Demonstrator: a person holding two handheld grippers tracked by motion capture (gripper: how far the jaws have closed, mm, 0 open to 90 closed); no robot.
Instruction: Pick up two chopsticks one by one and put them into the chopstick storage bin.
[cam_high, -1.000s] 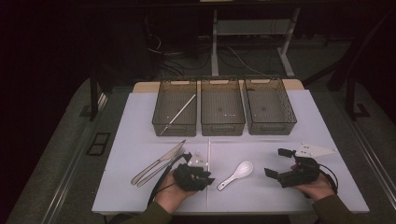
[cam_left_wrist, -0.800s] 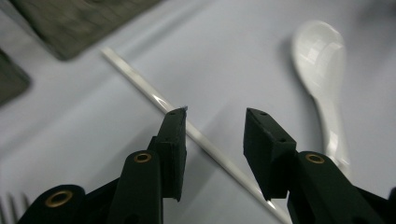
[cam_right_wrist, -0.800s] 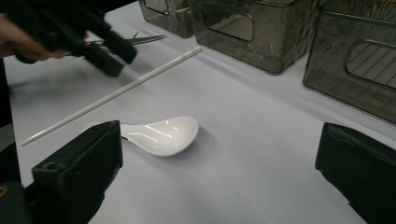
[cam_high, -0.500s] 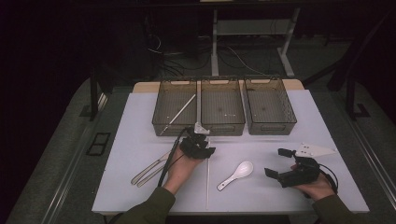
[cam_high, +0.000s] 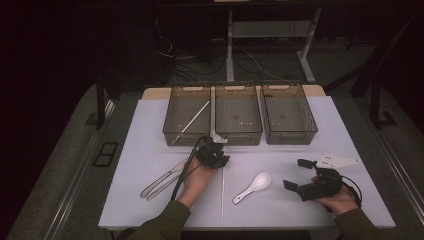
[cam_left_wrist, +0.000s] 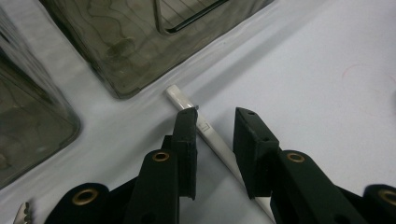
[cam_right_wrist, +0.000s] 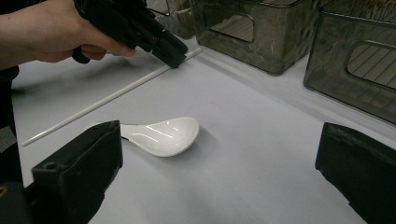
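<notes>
A long white chopstick (cam_high: 222, 192) lies on the white mat, its far end close to the bins. My left gripper (cam_high: 212, 154) is low over that far end. In the left gripper view the chopstick (cam_left_wrist: 208, 130) runs between the jaws of my left gripper (cam_left_wrist: 215, 114); they have just been closing, and a gap still shows beside the right pad. A white ceramic spoon (cam_high: 252, 187) lies mid-mat. My right gripper (cam_high: 305, 175) rests at the right, jaws wide apart and empty, facing the spoon (cam_right_wrist: 163, 133).
Three smoky clear bins stand in a row at the back: left (cam_high: 186, 138), middle (cam_high: 237, 138), right (cam_high: 292, 137). The left bin holds another chopstick (cam_high: 192, 120). Metal tongs (cam_high: 162, 180) lie on the mat's left. Dark floor surrounds the table.
My left hand has moved away from the front of the mat, forward to the chopstick's far end by the bins. The right hand has stayed where it was.
</notes>
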